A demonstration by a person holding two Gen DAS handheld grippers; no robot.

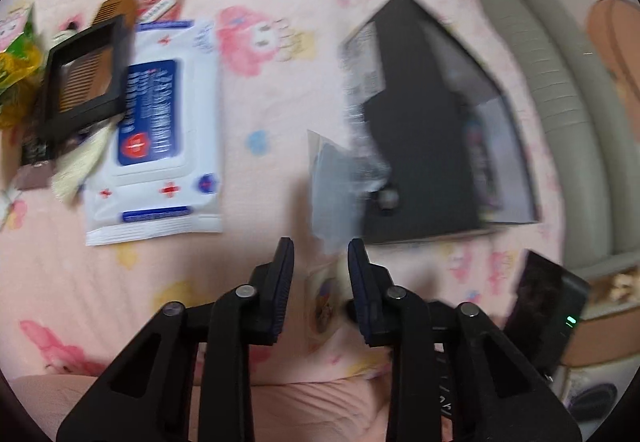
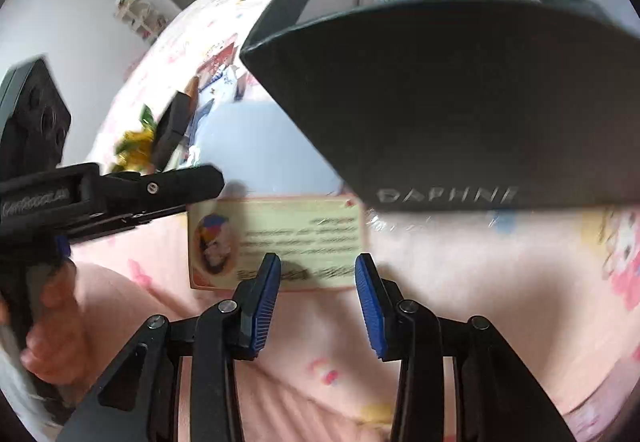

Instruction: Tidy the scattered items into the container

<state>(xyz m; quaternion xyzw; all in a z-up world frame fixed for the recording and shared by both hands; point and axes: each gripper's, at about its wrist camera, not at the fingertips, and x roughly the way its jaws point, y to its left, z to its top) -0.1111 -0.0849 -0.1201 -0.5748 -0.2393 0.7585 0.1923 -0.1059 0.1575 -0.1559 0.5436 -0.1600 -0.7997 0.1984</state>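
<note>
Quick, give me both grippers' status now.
Left gripper: open, holding nothing.
Right gripper: open, empty, above the card.

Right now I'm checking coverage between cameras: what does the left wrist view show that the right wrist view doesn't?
Only the left wrist view shows the whole wet wipes pack and the black frame lying over a brown comb. Only the right wrist view shows the box's DAPHNE lettering and the card's text side. Both show the black box, the pink sheet and open tongs.
</note>
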